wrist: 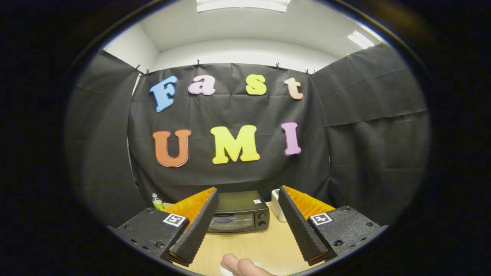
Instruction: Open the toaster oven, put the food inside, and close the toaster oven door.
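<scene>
Toaster oven (pixel 238 213): black, sits at the far edge of the table (pixel 264 245), against the booth's cloth wall; door shut, handle across the top of the glass.
Gripper (pixel 248 218): held above the near part of the table, aimed at the oven; fingers spread wide, nothing between them.
Food: pale rounded item (pixel 239 265) at the table's near edge, below the fingers; partly cut off, so I cannot tell what it is.
Other: white box (pixel 277 205) just right of the oven; bottle (pixel 157 202) at the far left corner.
Progress: nothing done yet, by my reading. Door unopened, food still out.
Left: open door, load food, close door.
</scene>
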Available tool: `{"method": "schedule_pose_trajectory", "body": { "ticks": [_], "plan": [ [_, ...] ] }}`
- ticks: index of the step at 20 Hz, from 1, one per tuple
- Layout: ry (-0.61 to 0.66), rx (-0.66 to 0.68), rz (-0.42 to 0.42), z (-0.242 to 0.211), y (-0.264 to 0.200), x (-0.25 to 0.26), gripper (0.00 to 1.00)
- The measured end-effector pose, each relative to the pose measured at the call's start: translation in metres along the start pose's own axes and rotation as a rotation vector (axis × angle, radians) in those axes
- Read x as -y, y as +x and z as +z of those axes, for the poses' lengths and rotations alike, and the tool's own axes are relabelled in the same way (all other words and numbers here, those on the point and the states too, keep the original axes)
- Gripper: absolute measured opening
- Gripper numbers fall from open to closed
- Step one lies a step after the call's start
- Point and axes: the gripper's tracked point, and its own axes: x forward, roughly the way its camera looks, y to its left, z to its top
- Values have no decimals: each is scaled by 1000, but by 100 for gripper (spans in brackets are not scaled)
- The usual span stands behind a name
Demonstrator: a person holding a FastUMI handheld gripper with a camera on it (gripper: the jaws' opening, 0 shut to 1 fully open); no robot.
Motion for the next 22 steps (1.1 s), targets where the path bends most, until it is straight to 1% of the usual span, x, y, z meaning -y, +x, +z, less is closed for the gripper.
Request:
{"method": "schedule_pose_trajectory", "body": {
  "ticks": [5, 9, 12, 15, 16, 18, 20, 22],
  "plan": [
    [-24, -20, 1, -13, 5, -3, 100],
    [-54, -57, 5, -29, 29, -12, 100],
    [-85, -72, 23, -43, 59, -25, 100],
    [-87, -124, 56, -64, 88, -40, 100],
    [-92, -144, 74, -69, 97, -47, 100],
    [-102, -190, 142, -82, 117, -64, 100],
    [-87, -206, 134, -92, 140, -60, 100],
    [-76, -241, 139, -111, 158, -65, 100]
  ]
}}
